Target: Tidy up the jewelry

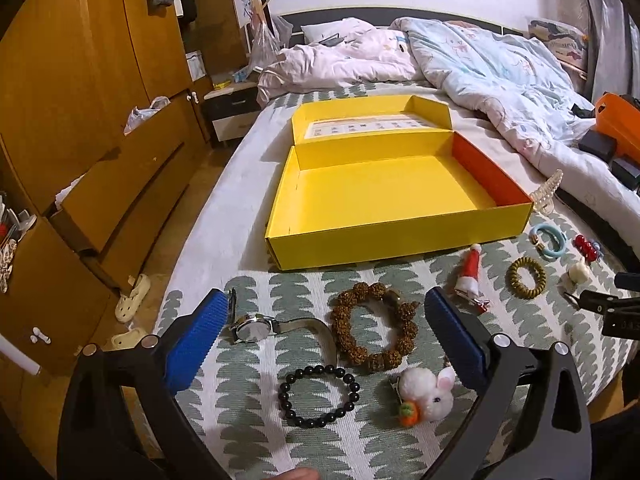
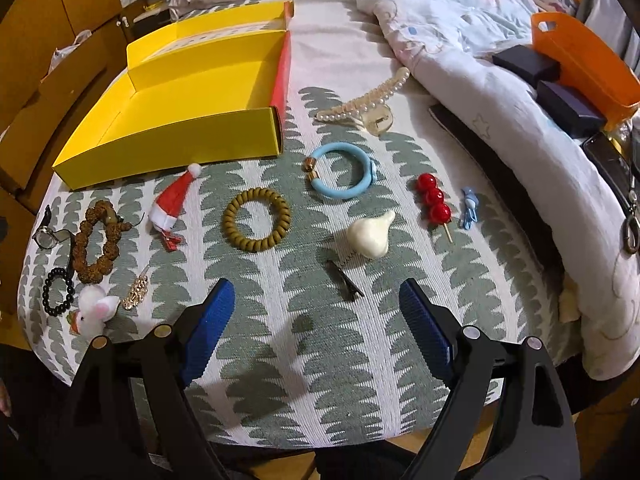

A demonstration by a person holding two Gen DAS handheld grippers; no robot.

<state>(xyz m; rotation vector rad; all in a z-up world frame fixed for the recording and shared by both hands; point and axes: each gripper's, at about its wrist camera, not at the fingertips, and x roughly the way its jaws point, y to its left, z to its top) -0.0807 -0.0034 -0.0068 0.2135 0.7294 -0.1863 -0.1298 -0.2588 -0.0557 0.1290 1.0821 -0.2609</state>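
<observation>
— Clutter first: what lies around the yellow box point(image 1: 384, 192)?

— Box sits open and bare inside on the patterned cloth point(image 2: 320, 360), lid folded back. Before its front wall lie a wristwatch point(image 1: 256, 326), a brown seed bracelet point(image 1: 376, 330), a black bead bracelet point(image 1: 320, 396) and a plush rabbit clip point(image 1: 428, 394). Farther right: a Santa-hat clip point(image 2: 172, 204), an olive coil hair tie point(image 2: 256, 220), a blue bangle point(image 2: 344, 172), a white garlic-shaped clip point(image 2: 370, 236), red berries on a stick point(image 2: 434, 200) and a pearl hair claw point(image 2: 368, 100).

— And the grippers?

— Left gripper point(image 1: 324, 344) hangs tilted down over the watch and brown bracelet, jaws spread wide, gripping nothing. Right gripper point(image 2: 316, 328) points steeply down, jaws likewise released, with a small dark clip point(image 2: 346, 280) just ahead of them.

— Room to move?

— Bare cloth lies under the right gripper; a rumpled quilt point(image 2: 500, 80) crowds the right side, and the bed's near edge drops off just behind both grippers.
</observation>
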